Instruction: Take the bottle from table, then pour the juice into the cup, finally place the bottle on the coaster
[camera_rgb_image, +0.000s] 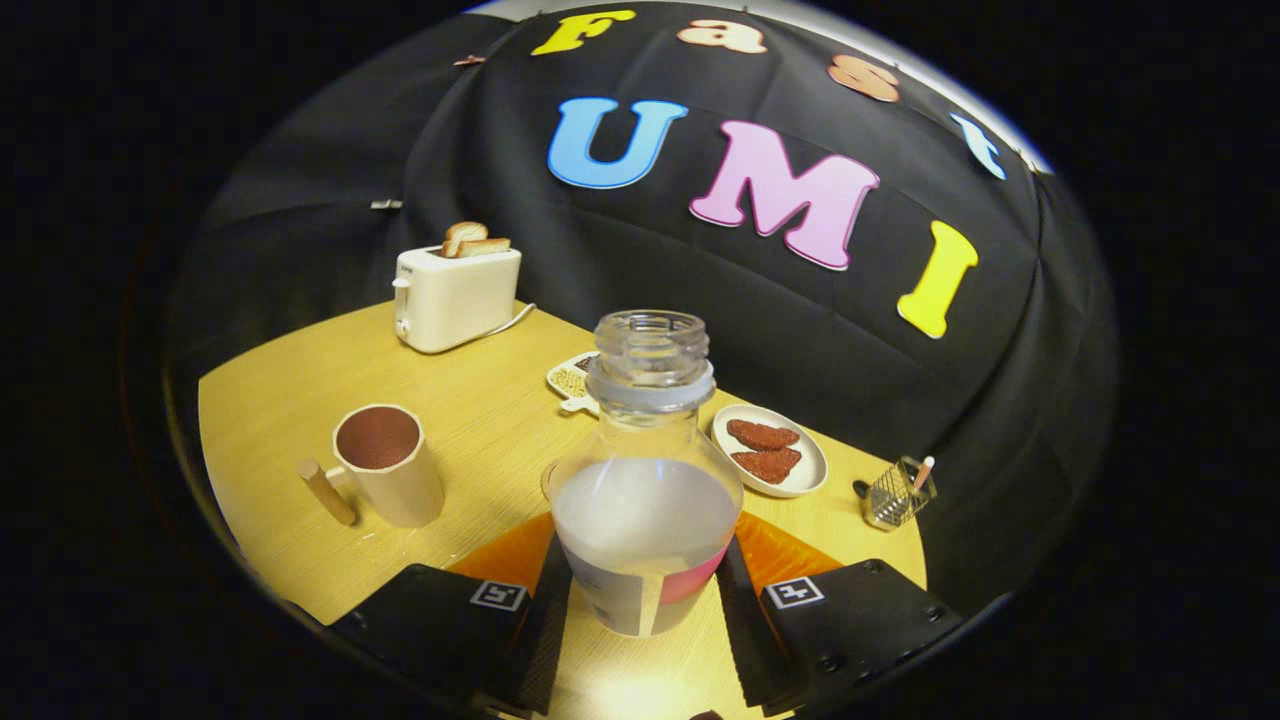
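Observation:
A clear uncapped bottle (648, 500) with pale whitish juice stands upright between my fingers. My gripper (644, 555) is shut on its lower body, one finger pressing each side at the label. An orange coaster (500, 565) lies on the table right behind the bottle's base and shows on both sides of the fingers. Whether the bottle rests on it or hangs just above it, I cannot tell. A beige cup (390, 480) with a peg handle and a brown inside stands to the left of the bottle, ahead of the left finger.
On the wooden table (480, 400), a cream toaster (458, 295) with two toast slices stands at the back left. A white plate (812, 470) with two brown pieces lies right of the bottle, a wire holder (900, 492) beyond it. A small patterned dish (572, 380) peeks out behind the bottle.

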